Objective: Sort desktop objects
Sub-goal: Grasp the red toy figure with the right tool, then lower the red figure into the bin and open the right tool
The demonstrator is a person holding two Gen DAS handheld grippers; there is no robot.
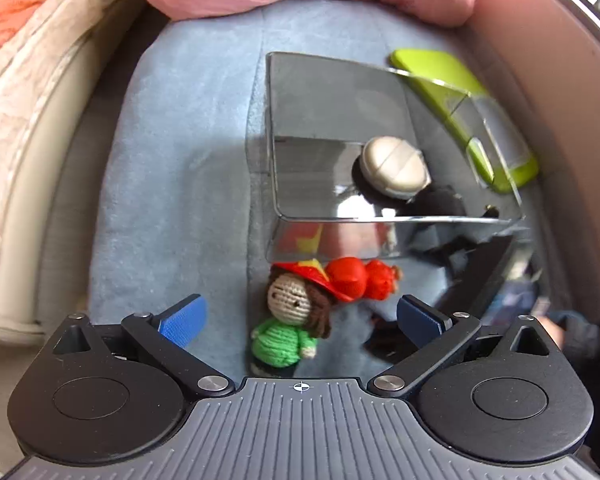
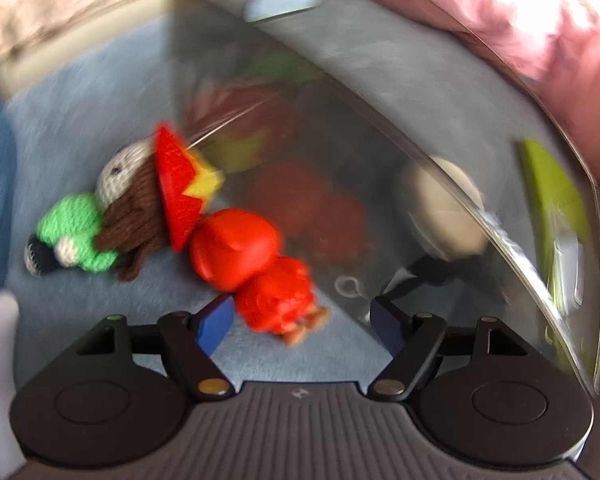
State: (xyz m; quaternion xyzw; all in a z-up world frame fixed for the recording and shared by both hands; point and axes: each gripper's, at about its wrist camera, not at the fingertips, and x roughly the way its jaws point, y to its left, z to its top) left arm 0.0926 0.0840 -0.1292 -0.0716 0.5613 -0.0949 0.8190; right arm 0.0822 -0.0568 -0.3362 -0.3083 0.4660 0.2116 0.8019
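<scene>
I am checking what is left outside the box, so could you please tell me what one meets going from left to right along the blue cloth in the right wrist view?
Crocheted doll in green → red and yellow flag → red toy figure → clear plastic box → round beige case inside it → lime green case.

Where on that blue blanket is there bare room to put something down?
The blue blanket lies bare left of the clear plastic box, out to the cream quilt. It is crowded at the box's near wall, where the crocheted doll in green and the red plush toy lie, and beside the lime-green case.
</scene>
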